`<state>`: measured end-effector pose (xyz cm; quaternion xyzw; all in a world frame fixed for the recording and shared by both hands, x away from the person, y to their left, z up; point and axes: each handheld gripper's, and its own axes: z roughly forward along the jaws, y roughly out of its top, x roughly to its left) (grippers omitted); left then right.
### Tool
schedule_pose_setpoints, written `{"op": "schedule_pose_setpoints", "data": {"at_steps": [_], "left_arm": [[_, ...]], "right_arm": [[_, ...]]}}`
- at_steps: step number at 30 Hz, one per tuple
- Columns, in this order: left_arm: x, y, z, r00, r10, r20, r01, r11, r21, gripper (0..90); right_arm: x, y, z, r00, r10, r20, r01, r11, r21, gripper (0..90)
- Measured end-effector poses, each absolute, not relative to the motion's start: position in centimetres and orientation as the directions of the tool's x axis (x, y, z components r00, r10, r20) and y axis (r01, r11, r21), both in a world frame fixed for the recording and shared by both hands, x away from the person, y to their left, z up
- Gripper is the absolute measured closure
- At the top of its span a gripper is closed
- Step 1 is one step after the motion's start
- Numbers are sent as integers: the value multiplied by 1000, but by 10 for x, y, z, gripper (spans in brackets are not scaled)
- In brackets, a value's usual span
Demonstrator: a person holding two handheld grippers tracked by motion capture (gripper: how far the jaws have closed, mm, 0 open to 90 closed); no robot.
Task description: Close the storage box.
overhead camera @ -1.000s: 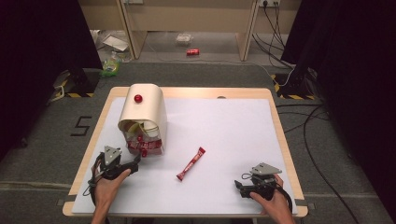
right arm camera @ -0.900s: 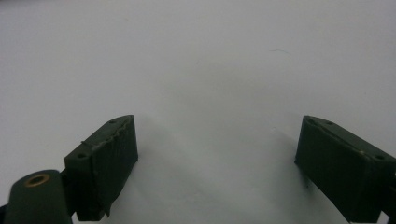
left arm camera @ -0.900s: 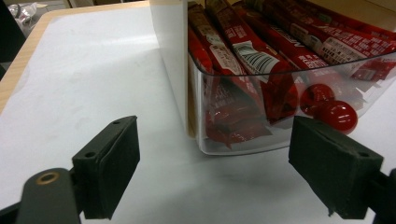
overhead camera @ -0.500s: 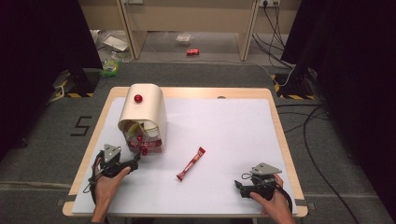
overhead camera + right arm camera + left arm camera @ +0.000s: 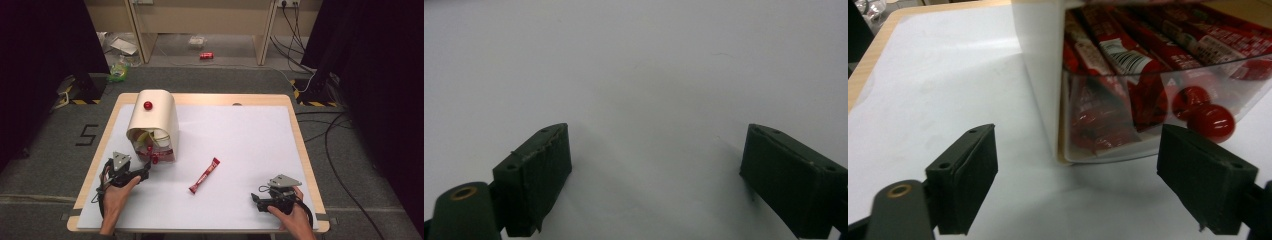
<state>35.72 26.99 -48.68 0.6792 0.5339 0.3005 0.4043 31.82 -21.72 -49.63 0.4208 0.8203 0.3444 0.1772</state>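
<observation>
A cream, round-topped box [image 5: 155,117] with a red knob [image 5: 148,105] stands at the table's left. Its clear front flap [image 5: 1158,115] hangs open with a red knob [image 5: 1210,121] on it, and several red snack sticks [image 5: 1128,60] lie inside. One red snack stick [image 5: 205,175] lies loose on the white table mat [image 5: 240,140] near the middle. My left gripper [image 5: 146,172] stands open just in front of the box's opening, its fingers [image 5: 963,177] wide apart with nothing between them. My right gripper [image 5: 256,201] rests open at the front right, fingers [image 5: 534,177] over bare mat.
The wooden table edge [image 5: 95,160] frames the mat. Beyond the table, on the floor, lie a red can [image 5: 206,55], scattered litter [image 5: 120,70] and cables [image 5: 300,30]. A person's hands [image 5: 116,197] hold both grippers from the near side.
My left gripper has crept slightly forward and right toward the box's open front. The right gripper and the loose stick stay put.
</observation>
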Motion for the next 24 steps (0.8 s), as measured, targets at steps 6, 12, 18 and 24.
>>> {"op": "schedule_pose_setpoints", "data": {"at_steps": [6,12,18,24], "left_arm": [[358,269,-484,252,968,-8,483,-119,867,139],[358,269,-484,252,968,-15,482,-112,869,144],[352,270,-482,253,967,-37,463,-88,882,202],[347,271,-482,265,962,-74,465,-60,883,199]], "right_arm": [[318,-217,-496,-583,812,0,568,408,714,131],[318,-217,-496,-583,812,-1,568,409,714,131],[318,-217,-496,-584,812,-1,568,409,715,131],[318,-217,-496,-583,813,-2,567,408,715,131]]}}
